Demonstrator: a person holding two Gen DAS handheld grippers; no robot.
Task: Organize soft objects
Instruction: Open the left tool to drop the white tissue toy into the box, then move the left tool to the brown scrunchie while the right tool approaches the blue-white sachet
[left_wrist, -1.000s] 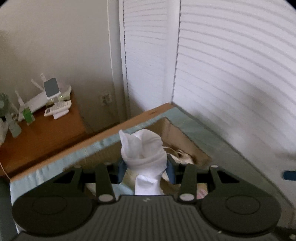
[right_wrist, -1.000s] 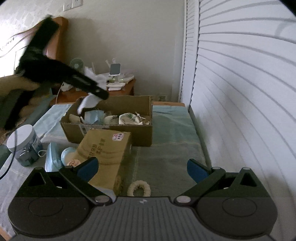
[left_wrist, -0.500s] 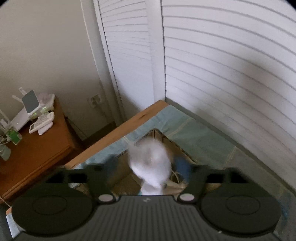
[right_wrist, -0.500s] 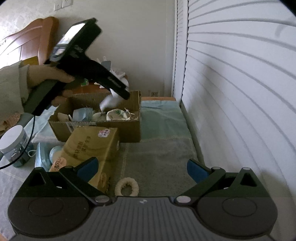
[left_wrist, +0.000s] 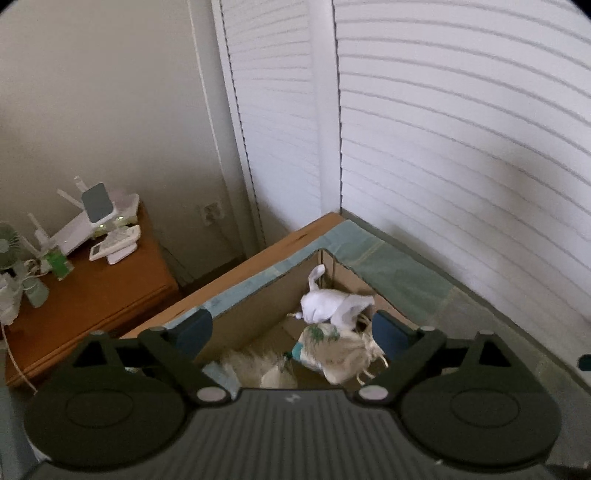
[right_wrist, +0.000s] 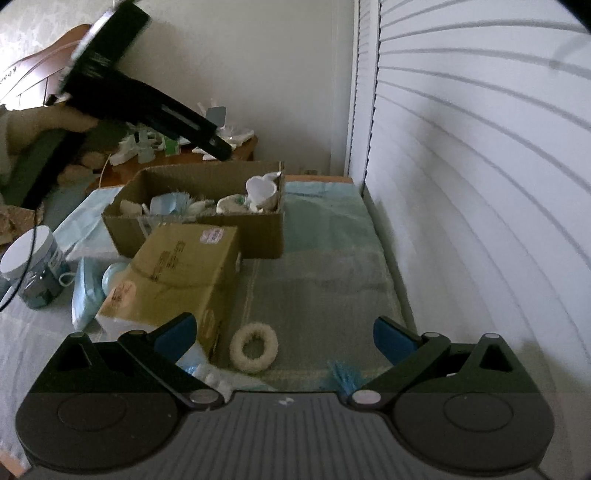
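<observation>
Both jaws gape empty, our white sock (left_wrist: 334, 304) lying in the cardboard box (right_wrist: 258, 236), so our right gripper (right_wrist: 284, 334) may snag bedding reaching for the fluffy ring (right_wrist: 254, 350).

Left gripper (left_wrist: 291, 328) raised and angled downward, jaws spread wide and empty, right gripper (right_wrist: 284, 334) low and level, jaws likewise parted, holding nothing

Bed (right_wrist: 325, 266) — 2 boxes (right_wrist: 207, 236), jar (right_wrist: 35, 267), fuzzy ring (right_wrist: 253, 349).
</observation>
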